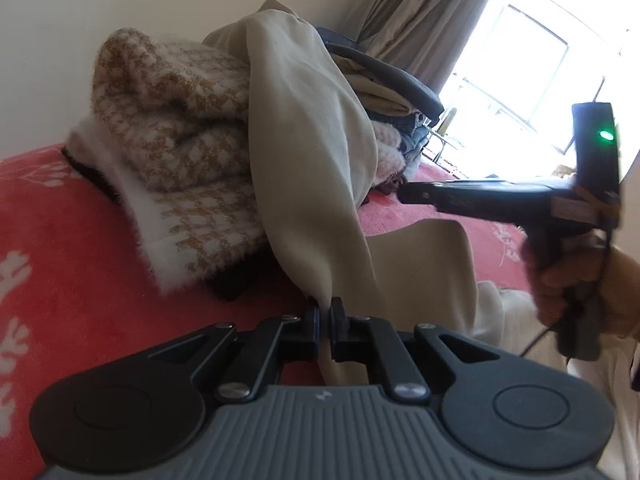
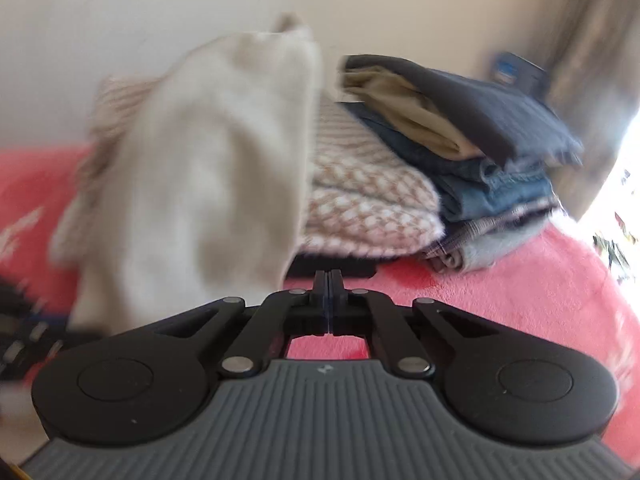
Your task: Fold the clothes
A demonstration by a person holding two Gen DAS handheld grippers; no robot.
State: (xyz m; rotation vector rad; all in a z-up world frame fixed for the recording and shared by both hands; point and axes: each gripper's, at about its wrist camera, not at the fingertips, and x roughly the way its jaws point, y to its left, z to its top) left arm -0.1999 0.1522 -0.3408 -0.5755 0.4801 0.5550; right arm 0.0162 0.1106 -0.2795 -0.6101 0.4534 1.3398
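Left tongs point(image 1: 325, 309): pinching a fold of the cream cloth point(image 1: 308, 152) between the two black fingers; the cloth hangs out below them too.
Right tongs point(image 2: 328, 280): pressed together with nothing between them, in the right wrist view. In the left wrist view the same tool point(image 1: 408, 192) is seen from the side, held by the right hand point(image 1: 568, 280), with a green light point(image 1: 606, 135) on its upright black part.
Cream cloth: it rises from the left tongs and lies over the pile of clothes; another part of it lies on the bed to the right. In the right wrist view it point(image 2: 208, 168) is blurred and stands just left of the right tongs, apart from them.
Checked sweater point(image 1: 172, 120): fluffy, brown and white, folded, on the bed, partly under the cream cloth.
Folded pile point(image 2: 472, 152): dark, beige and blue jeans pieces stacked beside the sweater, against the wall.
Bed point(image 1: 60, 260): covered by a pink blanket with white marks.
Writing: only a small pale mark on the grey body of each tool point(image 2: 322, 370); it cannot be read.
Background: a curtain point(image 1: 420, 12) beside a bright window point(image 1: 532, 60).
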